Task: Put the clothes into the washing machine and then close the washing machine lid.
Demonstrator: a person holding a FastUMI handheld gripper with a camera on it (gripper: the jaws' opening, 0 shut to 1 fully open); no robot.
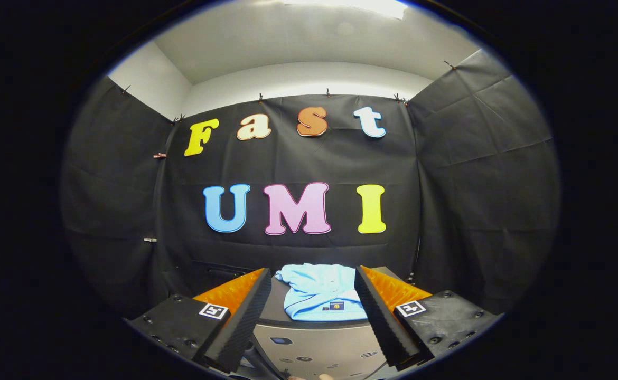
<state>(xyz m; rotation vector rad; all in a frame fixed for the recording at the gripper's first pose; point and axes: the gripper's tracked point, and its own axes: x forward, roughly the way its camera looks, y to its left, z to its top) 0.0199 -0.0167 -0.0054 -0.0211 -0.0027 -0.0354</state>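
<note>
A light blue garment (319, 296) lies folded on the dark top of the washing machine (272, 311), just ahead of my fingers and seen through the gap between them. The machine's grey control panel (314, 351) with small buttons sits below, close under the fingers. My gripper (313, 277) is open, its two fingers spread wide to either side of the garment and held above it, not touching it. Whether the lid is raised I cannot tell; the garment rests on a flat dark surface.
Black cloth walls close the booth behind the machine and on both sides. A white ceiling with a bright lamp (362, 5) is overhead. A fingertip of a person (324, 377) shows at the very bottom under the gripper.
</note>
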